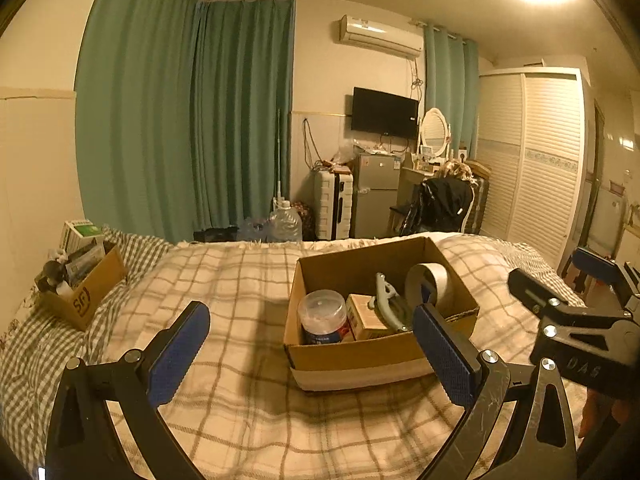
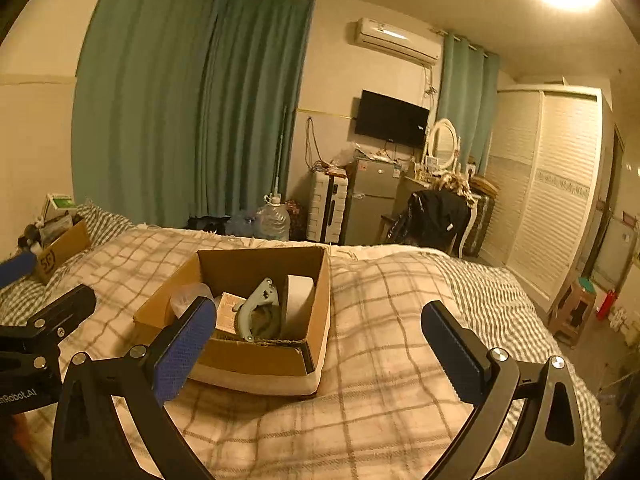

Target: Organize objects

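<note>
Left wrist view: left gripper [image 1: 312, 354] hangs over the plaid blanket [image 1: 224, 392], fingers spread wide, nothing between them. An open box [image 1: 360, 354] sits on the blanket ahead, nearer the right finger [image 1: 446, 354], whose pad overlaps the box's near right corner in the frame; contact cannot be told. Inside the box: a clear-lidded jar [image 1: 323, 314] at the near left, a small carton [image 1: 362, 316] beside it, a grey tape dispenser [image 1: 390, 304] leaning at centre, a tape roll [image 1: 430, 284] standing on edge at the right. Beyond the left finger [image 1: 180, 354], well apart, a second box [image 1: 86, 296] full of clutter sits by the pillow [image 1: 132, 248]. Right gripper [image 1: 560, 284] shows at the right edge, spread, empty.

Right wrist view: right gripper [image 2: 320, 356] also over the blanket [image 2: 380, 360], fingers wide apart, gripping nothing. The box [image 2: 256, 356] lies ahead and toward the left finger [image 2: 186, 354], which covers part of its near left wall. Dispenser [image 2: 256, 306] and roll [image 2: 300, 300] are visible inside; jar [image 2: 190, 294] is partly hidden behind the finger. Bare blanket lies ahead of the right finger [image 2: 452, 356]. Second box [image 2: 64, 250] is far left. Left gripper [image 2: 40, 292] enters at the left edge.
</note>
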Action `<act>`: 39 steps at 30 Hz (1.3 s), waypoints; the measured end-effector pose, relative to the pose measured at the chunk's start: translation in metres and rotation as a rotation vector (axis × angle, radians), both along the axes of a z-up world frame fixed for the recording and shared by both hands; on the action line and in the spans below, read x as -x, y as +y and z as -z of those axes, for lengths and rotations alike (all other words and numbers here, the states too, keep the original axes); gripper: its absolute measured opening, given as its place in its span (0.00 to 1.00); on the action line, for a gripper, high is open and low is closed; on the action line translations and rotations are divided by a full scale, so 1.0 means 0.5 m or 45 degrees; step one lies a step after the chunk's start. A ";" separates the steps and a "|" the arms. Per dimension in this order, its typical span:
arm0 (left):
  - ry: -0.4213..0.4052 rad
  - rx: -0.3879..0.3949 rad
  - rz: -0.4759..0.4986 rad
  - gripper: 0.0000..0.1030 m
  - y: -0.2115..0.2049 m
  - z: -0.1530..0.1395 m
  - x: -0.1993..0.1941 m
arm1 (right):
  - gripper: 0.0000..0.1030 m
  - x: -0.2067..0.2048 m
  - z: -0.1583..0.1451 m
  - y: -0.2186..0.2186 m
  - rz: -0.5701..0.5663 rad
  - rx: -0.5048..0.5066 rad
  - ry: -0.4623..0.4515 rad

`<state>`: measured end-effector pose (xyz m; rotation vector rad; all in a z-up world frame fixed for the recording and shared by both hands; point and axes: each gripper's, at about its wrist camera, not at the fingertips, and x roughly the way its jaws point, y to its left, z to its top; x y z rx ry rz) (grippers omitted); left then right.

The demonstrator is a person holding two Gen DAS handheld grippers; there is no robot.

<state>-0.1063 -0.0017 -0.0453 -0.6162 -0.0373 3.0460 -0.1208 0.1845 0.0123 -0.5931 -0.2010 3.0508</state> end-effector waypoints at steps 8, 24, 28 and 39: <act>-0.020 -0.006 -0.015 1.00 -0.006 0.005 0.004 | 1.00 -0.001 0.003 0.008 0.009 0.023 -0.010; -0.050 -0.038 -0.016 1.00 -0.014 0.013 0.011 | 1.00 0.000 0.008 0.008 0.019 0.015 -0.019; -0.056 -0.043 -0.019 1.00 -0.015 0.014 0.012 | 1.00 0.000 0.009 0.008 0.022 0.017 -0.021; -0.043 -0.023 -0.022 1.00 -0.010 0.014 0.010 | 1.00 0.000 0.010 0.012 0.023 0.030 -0.027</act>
